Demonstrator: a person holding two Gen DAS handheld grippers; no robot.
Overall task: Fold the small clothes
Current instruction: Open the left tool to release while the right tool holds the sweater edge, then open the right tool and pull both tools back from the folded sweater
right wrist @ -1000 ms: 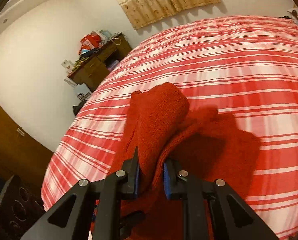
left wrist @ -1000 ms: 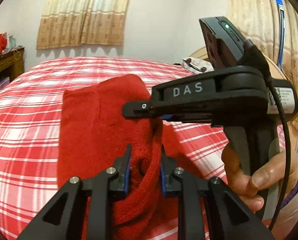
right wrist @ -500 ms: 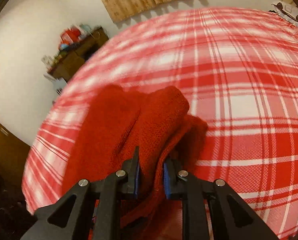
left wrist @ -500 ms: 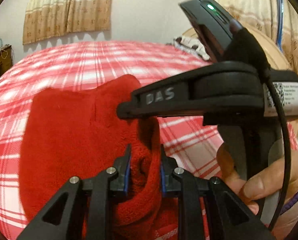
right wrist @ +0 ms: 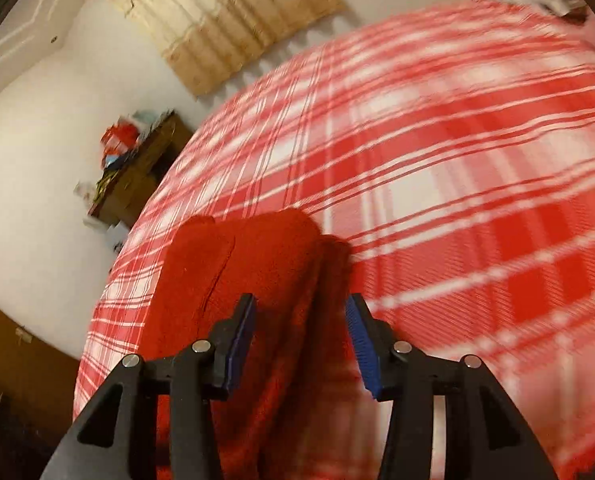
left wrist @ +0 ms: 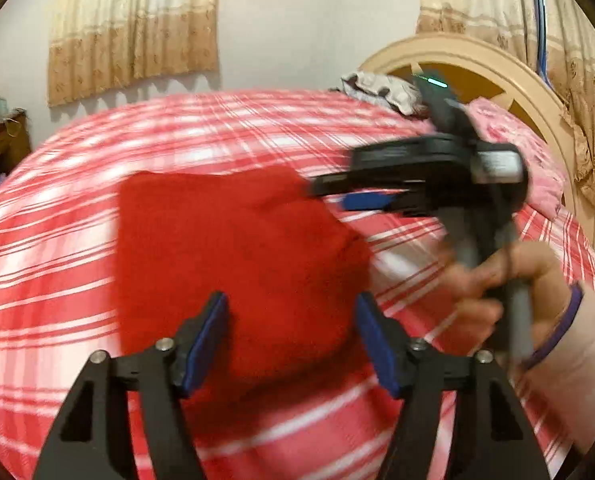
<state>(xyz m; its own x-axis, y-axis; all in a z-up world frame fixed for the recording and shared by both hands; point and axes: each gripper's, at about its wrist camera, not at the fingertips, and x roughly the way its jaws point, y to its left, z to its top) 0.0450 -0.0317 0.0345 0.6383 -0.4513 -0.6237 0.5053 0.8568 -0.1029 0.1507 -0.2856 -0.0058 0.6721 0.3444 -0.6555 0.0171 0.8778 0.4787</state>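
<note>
Red knit garment [left wrist: 233, 256] lies doubled on plaid bed [left wrist: 57, 240]. Left gripper [left wrist: 291, 340] wide; right gripper [right wrist: 299, 344] wide, empty. Fold looks mostly done; tidying possibly left.

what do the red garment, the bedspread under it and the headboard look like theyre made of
Red garment: probably soft knit or fleece; matte, fuzzy surface, thick rounded folds. Blur hides the weave.
Bedspread: seemingly thin woven cloth; flat, matte red-and-white plaid.
Headboard: looks like painted or lacquered wood; smooth cream arch with spokes, slight sheen.
</note>
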